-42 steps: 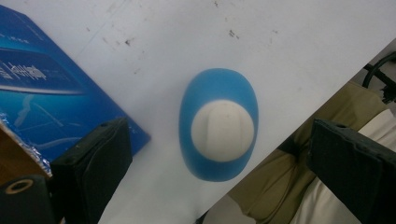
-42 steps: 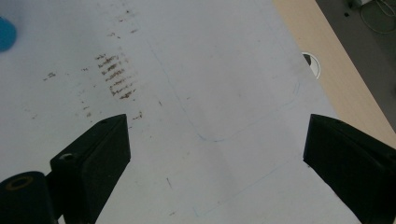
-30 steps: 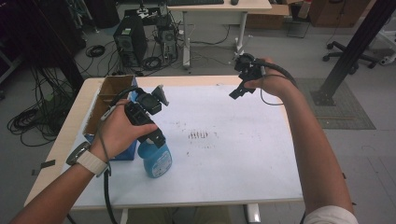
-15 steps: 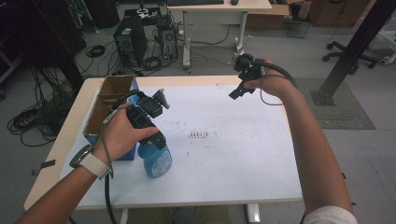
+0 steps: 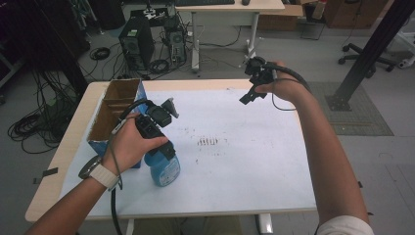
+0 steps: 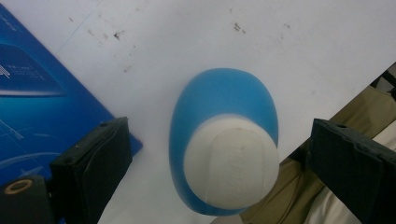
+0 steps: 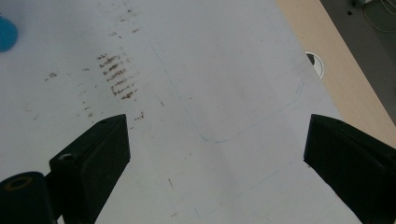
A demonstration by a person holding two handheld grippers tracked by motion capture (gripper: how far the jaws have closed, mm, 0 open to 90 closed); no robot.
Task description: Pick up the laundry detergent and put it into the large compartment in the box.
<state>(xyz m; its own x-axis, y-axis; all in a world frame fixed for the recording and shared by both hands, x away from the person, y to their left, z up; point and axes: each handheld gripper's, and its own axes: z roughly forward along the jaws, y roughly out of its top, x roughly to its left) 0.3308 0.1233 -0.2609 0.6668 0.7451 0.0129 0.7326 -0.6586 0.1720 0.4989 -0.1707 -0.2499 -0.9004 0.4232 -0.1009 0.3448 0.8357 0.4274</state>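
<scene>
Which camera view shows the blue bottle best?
The left gripper view: the blue bottle sits centered, seen from above. The high view shows its lower body under the hand. The right gripper view catches a blue edge.

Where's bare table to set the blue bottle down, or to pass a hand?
The white sheet is bare from the blue bottle across to its right edge, apart from a smudge patch, and below the right tongs. It is crowded at the left: the cardboard box stands right beside the bottle, under the open left tongs.
</scene>
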